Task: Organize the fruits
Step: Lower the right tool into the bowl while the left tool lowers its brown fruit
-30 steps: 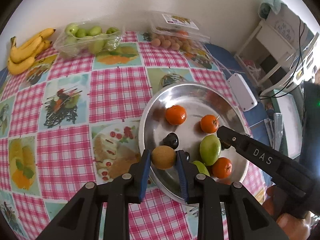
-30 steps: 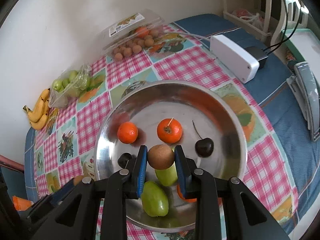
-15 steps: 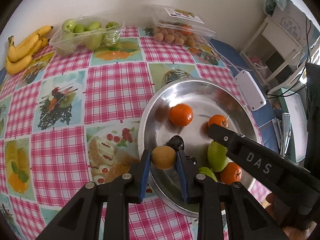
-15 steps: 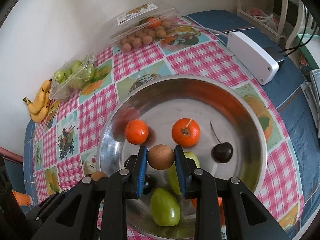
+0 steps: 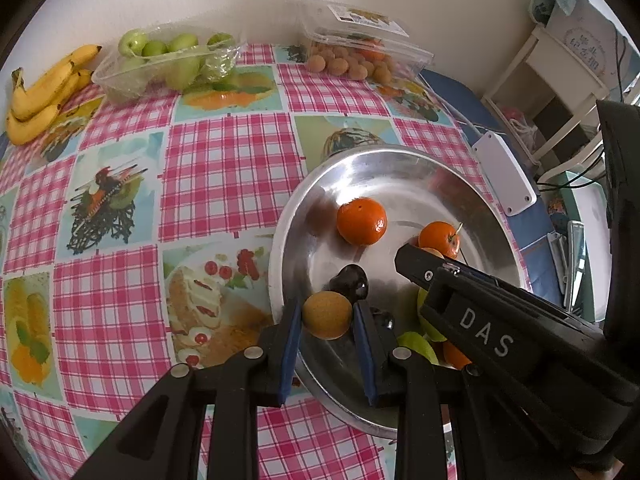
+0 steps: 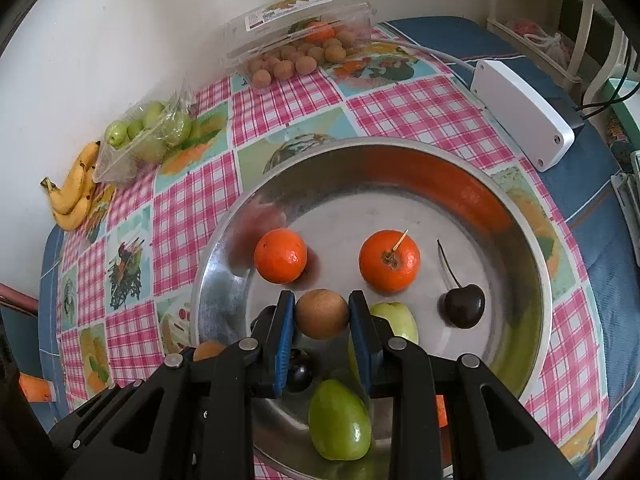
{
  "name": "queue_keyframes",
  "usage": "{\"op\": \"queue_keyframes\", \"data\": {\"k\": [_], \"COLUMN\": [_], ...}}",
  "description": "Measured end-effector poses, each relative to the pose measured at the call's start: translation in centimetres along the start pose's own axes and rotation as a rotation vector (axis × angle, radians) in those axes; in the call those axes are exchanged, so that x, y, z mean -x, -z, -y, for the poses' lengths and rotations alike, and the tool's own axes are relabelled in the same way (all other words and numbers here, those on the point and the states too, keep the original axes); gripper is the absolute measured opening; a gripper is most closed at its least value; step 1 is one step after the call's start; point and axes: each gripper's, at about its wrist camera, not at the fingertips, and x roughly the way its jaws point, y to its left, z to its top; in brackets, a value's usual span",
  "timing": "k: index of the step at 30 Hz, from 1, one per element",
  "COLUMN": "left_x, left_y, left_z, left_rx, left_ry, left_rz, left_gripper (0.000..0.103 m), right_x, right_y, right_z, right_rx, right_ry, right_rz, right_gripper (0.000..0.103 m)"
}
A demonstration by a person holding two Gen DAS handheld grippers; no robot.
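Both longans lower and nearer the bowl than a second ago; grips unchanged. Left longan clamped between blue pads of left gripper, over bowl's near-left rim, just beside a dark cherry. Right longan clamped in right gripper, over bowl's middle, just short of two oranges, above green fruit. Stemmed cherry right of it inside bowl. Bananas and two clear fruit boxes well beyond bowl, by the wall.
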Motion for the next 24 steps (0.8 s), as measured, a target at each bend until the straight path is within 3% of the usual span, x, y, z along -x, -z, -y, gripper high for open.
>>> {"op": "queue_keyframes", "data": {"k": [24], "left_x": [-1.2], "left_y": [0.1], "left_z": [0.0], "left_rx": [0.010], "left_ry": [0.021], "left_rz": [-0.028], "left_gripper": [0.029], "right_x": [-1.1], "right_y": [0.1], "right_z": [-0.6], "right_rx": [0.021], "right_ry": [0.025], "right_rz": [-0.011], "right_gripper": [0.029]}}
